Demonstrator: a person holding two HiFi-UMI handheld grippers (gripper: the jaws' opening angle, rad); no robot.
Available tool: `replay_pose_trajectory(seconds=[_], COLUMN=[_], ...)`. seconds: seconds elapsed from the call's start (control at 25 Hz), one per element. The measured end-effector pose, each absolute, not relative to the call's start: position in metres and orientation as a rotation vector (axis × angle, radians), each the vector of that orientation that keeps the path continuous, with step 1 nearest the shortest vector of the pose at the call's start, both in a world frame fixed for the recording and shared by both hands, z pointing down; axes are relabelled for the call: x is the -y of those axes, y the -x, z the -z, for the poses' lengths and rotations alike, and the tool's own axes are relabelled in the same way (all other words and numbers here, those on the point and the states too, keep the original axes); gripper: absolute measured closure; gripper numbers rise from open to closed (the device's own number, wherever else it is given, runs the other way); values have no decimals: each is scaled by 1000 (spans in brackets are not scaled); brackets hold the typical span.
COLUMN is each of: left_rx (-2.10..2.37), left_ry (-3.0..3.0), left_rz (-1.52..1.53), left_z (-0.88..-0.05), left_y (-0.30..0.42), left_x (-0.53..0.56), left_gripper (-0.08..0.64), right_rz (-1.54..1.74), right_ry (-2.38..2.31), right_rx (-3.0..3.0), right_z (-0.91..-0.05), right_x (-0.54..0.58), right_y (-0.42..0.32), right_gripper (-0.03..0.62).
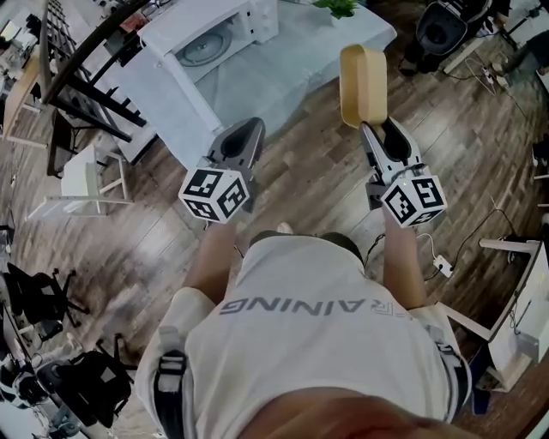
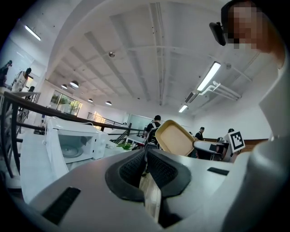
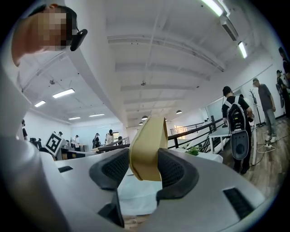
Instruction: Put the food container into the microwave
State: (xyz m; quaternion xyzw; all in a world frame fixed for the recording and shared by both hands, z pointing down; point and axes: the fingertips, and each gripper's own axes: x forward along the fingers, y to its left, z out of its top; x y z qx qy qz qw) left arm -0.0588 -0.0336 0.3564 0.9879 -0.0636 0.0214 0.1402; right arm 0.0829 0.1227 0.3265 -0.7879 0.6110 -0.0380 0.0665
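My right gripper (image 1: 377, 130) is shut on the tan food container (image 1: 362, 81), which stands on edge out in front of it, above the wood floor near the white-clothed table (image 1: 283, 69). In the right gripper view the container (image 3: 146, 145) is pinched between both pads. The white microwave (image 1: 214, 34) sits on the table's far left with its door (image 1: 167, 99) swung open towards me; the turntable shows inside. My left gripper (image 1: 250, 129) points at the door with its jaws shut and nothing between them (image 2: 146, 154). From there I see the microwave (image 2: 74, 145) and the container (image 2: 174, 138).
A green plant (image 1: 339, 7) stands on the table's far end. A black railing (image 1: 86, 51) and a white chair (image 1: 86, 176) are at the left. A dark office chair (image 1: 442, 26) sits at the top right. A person with a backpack (image 3: 235, 122) stands by a far table.
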Motion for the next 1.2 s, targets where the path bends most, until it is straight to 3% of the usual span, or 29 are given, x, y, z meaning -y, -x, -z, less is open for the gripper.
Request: replay_pose_trajectory(seconds=[0.44,1.2], left_rx=[300,874], left_ry=[-2833,-2771], left_rz=[-28,16], left_z=[-349,-332], left_y=[24,-97], left_x=[61,180], left_gripper=[514,514], right_rz=[137,200], right_ry=[2249,1835], right_rx=[-1979,-2360], right_z=[-337,-332], right_x=[-73,111], right_y=[-128,-295], right_gripper=[379,379])
